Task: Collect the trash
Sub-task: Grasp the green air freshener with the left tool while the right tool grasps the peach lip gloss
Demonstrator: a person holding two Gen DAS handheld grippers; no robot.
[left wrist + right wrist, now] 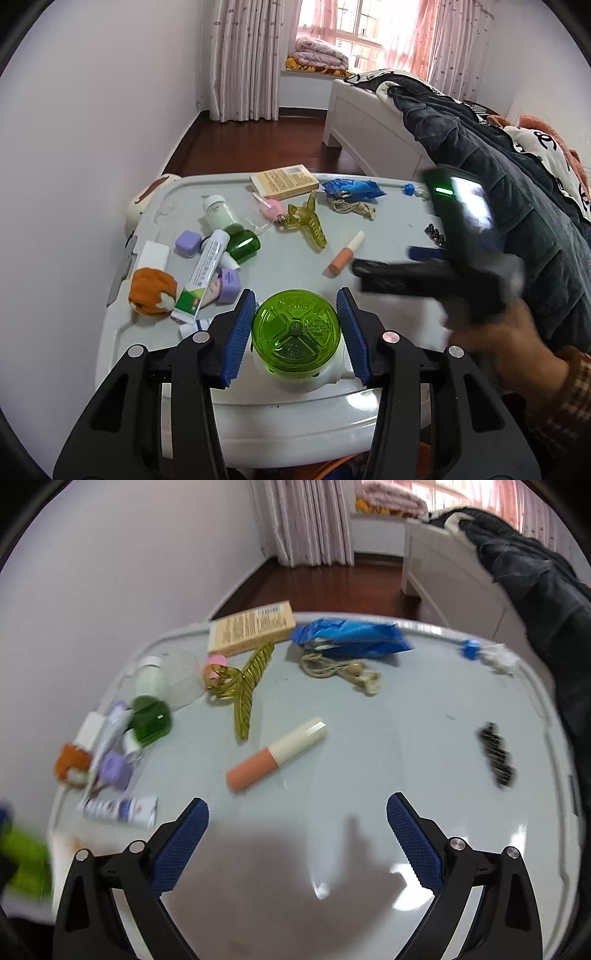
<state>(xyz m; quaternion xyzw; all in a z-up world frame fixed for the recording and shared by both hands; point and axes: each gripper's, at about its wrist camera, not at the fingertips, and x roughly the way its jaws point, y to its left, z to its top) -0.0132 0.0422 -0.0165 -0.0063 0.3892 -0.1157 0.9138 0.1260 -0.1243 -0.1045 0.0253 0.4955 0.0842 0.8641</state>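
In our left hand-held gripper (296, 334) we hold a lime-green bottle (295, 334) by its white body, blue pads pressed on either side, its ribbed green base facing the camera above the near edge of the pale grey table (388, 236). Our right hand-held gripper (297, 843) hangs with its jaws spread wide and nothing between them, over a bare part of the table just short of a peach-and-cream tube (277, 754). Farther back lie a yellow hair claw (243, 686), a blue wrapper (351, 637), a tan box (251, 627) and a beige cord (340, 670), with small bottles and tubes clustered at the left edge.
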